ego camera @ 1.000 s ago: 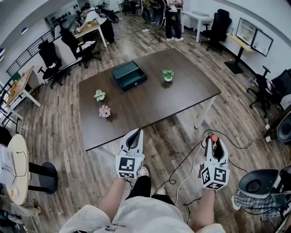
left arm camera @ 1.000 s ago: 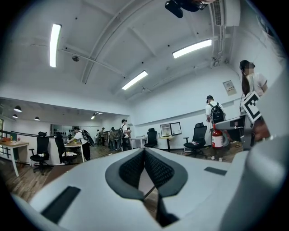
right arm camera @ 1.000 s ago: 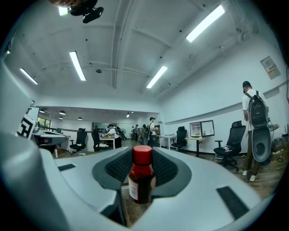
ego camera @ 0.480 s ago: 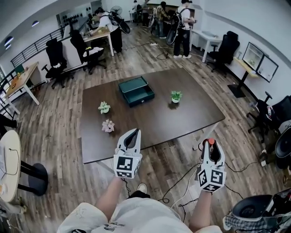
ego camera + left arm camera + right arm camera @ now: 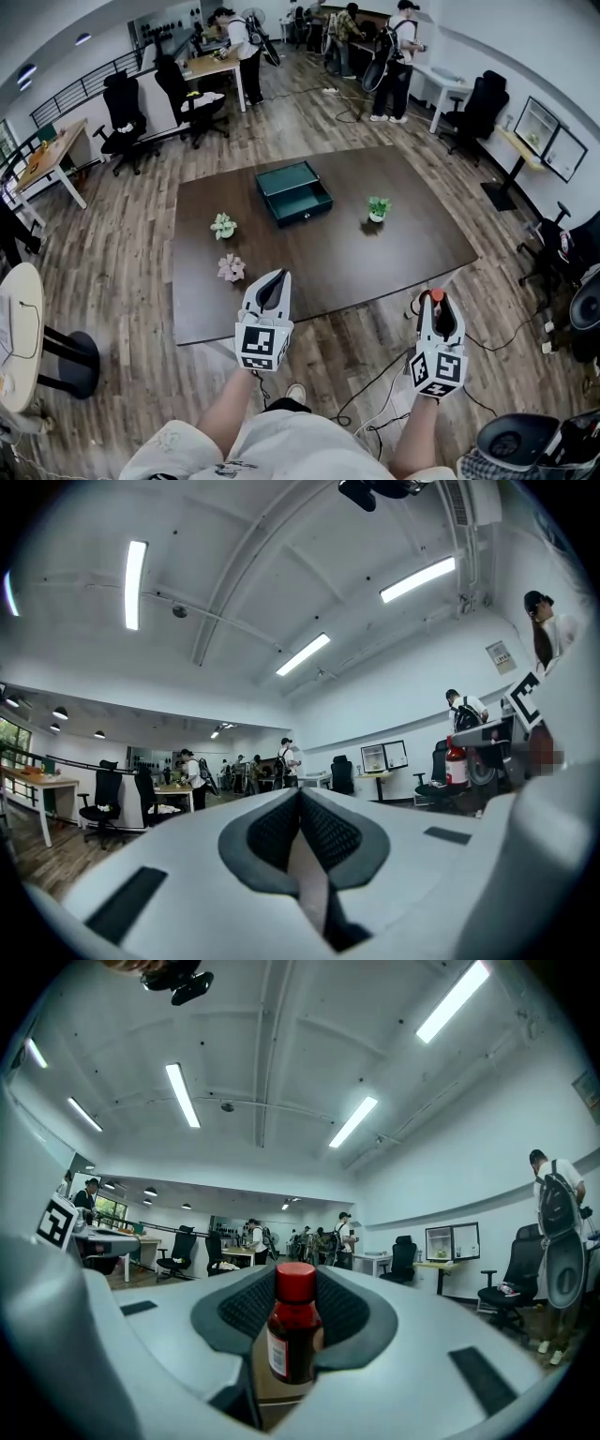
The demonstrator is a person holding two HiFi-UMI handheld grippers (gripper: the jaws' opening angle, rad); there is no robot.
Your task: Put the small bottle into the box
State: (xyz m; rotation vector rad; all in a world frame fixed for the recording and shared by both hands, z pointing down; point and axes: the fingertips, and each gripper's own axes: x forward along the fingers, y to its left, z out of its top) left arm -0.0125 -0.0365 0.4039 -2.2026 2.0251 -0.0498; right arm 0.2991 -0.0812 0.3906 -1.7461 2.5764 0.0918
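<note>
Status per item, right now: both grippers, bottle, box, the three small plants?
Left gripper: shut, empty.
Right gripper: shut on bottle.
Bottle: capped, held between the jaws, short of the table.
Box: on table, open on top, looks empty.
Left plant: upright on table.
Right plant: upright on table.
Pink plant: upright on table.

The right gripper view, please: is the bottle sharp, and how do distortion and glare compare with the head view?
Right gripper view: small bottle sharp, ceiling lights blown out, corners black. Head view: evenly lit, walls bowed by the wide lens.
</note>
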